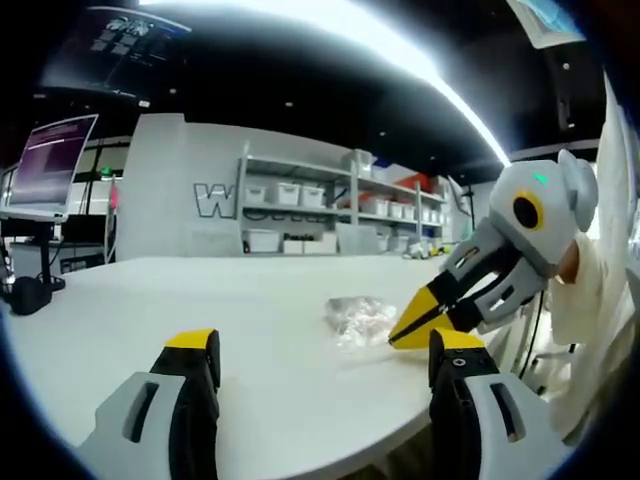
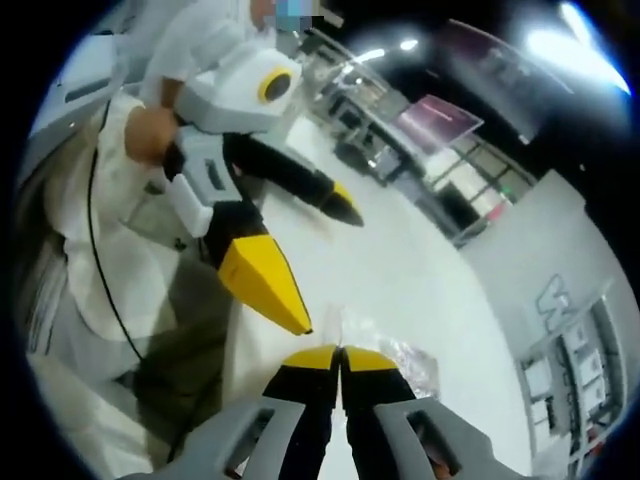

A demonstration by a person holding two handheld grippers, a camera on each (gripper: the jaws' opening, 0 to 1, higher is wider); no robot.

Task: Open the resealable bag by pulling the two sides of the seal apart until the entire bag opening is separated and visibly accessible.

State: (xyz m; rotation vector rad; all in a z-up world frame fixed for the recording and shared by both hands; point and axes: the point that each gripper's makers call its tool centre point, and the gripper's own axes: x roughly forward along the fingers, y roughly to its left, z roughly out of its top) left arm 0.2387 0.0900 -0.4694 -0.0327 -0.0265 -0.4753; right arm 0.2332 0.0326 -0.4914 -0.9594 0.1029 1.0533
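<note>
Fingers (image 2: 340, 353) seemingly pinching bag (image 1: 360, 318), tilted.

Clear crumpled resealable bag (image 1: 360, 318), lying flat nr white table (image 1: 200, 310) edge

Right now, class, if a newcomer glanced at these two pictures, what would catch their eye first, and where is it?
Most striking is the right gripper, grey with yellow tips, shut on the edge of a clear resealable bag lying on the white table. In the right gripper view, the left gripper comes in from the upper left with jaws spread wide, close above the bag. A bright ceiling light strip arcs overhead.
</note>
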